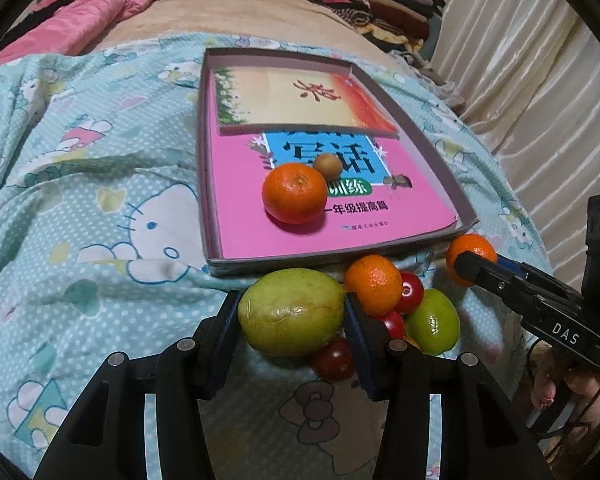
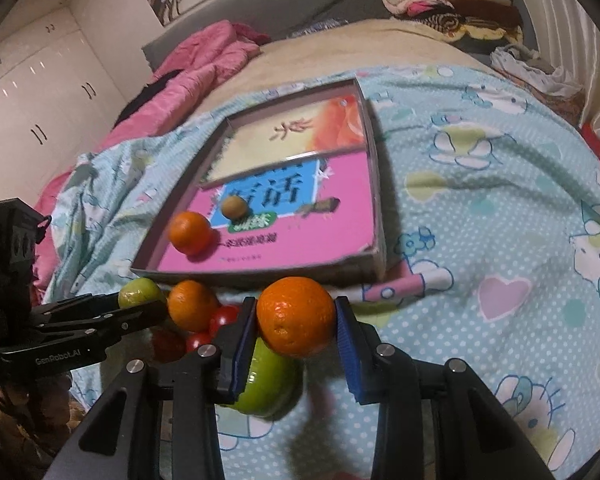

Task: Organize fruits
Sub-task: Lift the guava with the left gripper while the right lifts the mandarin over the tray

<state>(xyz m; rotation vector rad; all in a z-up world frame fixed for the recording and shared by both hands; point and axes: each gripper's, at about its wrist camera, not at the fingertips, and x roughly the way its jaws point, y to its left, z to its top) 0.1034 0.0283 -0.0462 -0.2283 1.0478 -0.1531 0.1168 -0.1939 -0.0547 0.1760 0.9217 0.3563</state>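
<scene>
"DAS" on the right gripper (image 1: 474, 268), "GenRobot.AI" on the left gripper (image 1: 292, 312). Left pads clamped on a large yellow-green fruit (image 1: 291, 310), scuffed, just before the shallow box (image 1: 466, 222). Right pads pressed on a glossy orange mandarin (image 2: 296, 315), near the box front edge.

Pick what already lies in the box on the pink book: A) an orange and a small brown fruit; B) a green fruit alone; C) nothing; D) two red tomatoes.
A: an orange and a small brown fruit sit on the pink book inside the box.
</scene>
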